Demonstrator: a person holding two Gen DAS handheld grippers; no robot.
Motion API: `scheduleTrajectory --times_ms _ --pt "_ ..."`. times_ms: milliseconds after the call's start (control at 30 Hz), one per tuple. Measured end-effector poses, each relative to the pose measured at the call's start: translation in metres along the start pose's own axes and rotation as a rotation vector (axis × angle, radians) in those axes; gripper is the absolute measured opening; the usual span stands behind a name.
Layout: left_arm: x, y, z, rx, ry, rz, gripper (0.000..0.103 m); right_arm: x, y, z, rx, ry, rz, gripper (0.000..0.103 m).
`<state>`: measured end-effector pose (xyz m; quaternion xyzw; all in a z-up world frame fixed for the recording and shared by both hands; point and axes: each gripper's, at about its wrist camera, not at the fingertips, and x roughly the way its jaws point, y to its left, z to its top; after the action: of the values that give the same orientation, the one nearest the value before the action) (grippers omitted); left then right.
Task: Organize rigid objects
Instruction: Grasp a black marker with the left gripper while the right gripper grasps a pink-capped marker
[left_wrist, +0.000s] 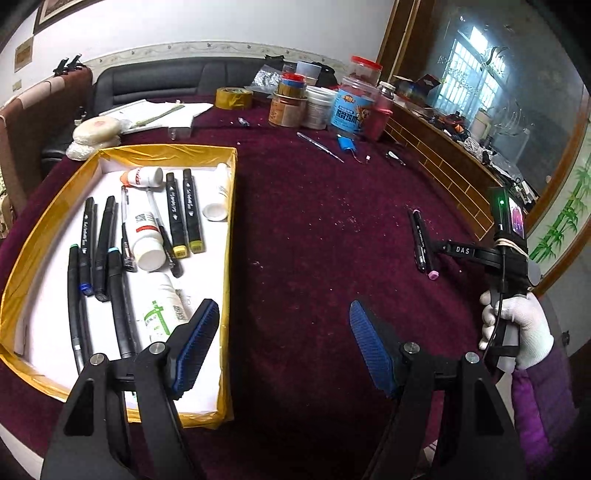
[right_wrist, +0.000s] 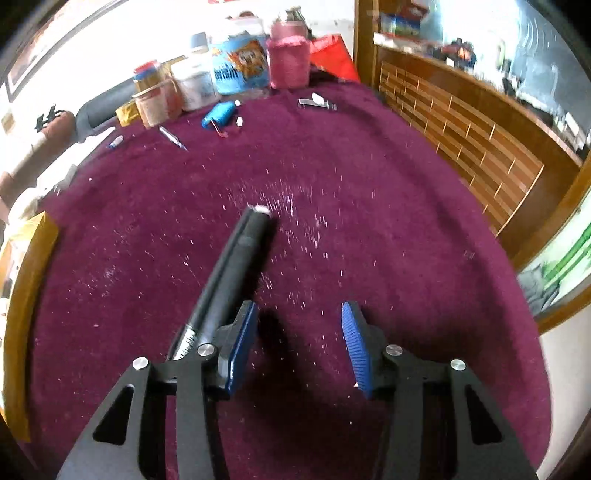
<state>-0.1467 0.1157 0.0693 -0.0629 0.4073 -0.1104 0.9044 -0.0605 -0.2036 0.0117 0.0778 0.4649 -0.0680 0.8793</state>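
A black marker (right_wrist: 236, 266) with a pale cap lies on the maroon tablecloth (right_wrist: 369, 240). Its near end passes under the outer side of my right gripper's left finger (right_wrist: 240, 343). My right gripper (right_wrist: 299, 343) stands open, with only cloth between the blue pads. In the left wrist view the same marker (left_wrist: 421, 240) lies at the right, with the right gripper (left_wrist: 443, 249) against it, held by a white-gloved hand (left_wrist: 517, 325). My left gripper (left_wrist: 284, 343) hangs open over the right edge of a yellow-taped box (left_wrist: 231, 258), which holds several markers and white bottles (left_wrist: 147, 236).
Jars, tubs and a tape roll (left_wrist: 233, 98) crowd the far edge of the table. A blue pack (left_wrist: 347, 144) and a thin metal tool (left_wrist: 319, 146) lie loose on the cloth. A wooden cabinet (left_wrist: 454, 162) borders the table on the right. White crumbs dot the cloth.
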Motion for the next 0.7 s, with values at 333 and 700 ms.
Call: scheduleTrajectory --times_ms 333,700 --pt "0.009 -0.009 -0.001 0.0 0.031 -0.022 0.073 -0.005 0.017 0.004 -0.011 -0.023 0.098 0.043" --pt "0.018 -0.022 0.007 0.006 0.067 -0.129 0.073 -0.002 0.003 0.006 0.011 -0.05 0.029 0.042"
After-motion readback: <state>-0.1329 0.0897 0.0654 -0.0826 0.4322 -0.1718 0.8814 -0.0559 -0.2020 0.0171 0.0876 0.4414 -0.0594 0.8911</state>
